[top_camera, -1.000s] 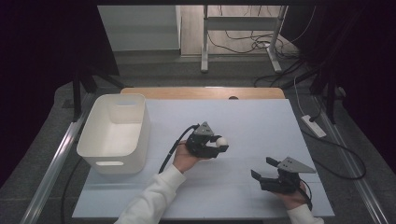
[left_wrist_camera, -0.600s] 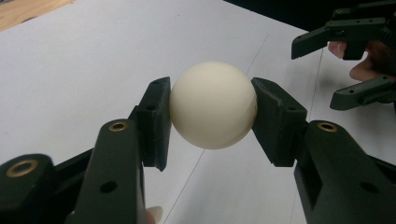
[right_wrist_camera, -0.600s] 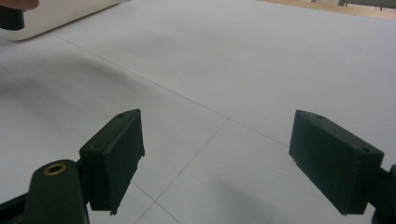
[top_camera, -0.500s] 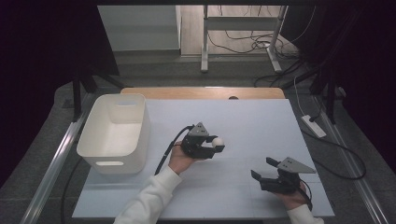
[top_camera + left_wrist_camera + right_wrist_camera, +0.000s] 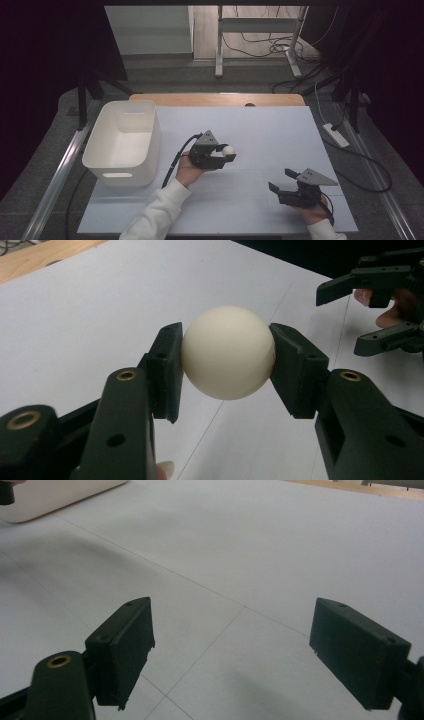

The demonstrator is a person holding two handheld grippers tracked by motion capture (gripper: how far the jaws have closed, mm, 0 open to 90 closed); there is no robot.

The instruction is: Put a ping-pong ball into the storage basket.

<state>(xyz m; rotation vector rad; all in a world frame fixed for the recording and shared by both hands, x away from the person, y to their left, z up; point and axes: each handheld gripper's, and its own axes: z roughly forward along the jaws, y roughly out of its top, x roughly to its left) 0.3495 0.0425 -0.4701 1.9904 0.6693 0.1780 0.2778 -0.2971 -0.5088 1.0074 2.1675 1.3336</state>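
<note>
white ball (image 5: 228, 352) clamped between left gripper (image 5: 225, 365) jaws, above table (image 5: 270, 130).

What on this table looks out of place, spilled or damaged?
Nothing stands out. The white ball sits squarely between the pads of the left tongs, unmarked. The white bin stands upright at the left side of the table, and the right tongs are open with nothing between them.

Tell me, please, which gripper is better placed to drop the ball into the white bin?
Probably the left. The left gripper is shut on the ball and sits nearer the white bin. The right gripper stands open and empty, farther from it.
</note>
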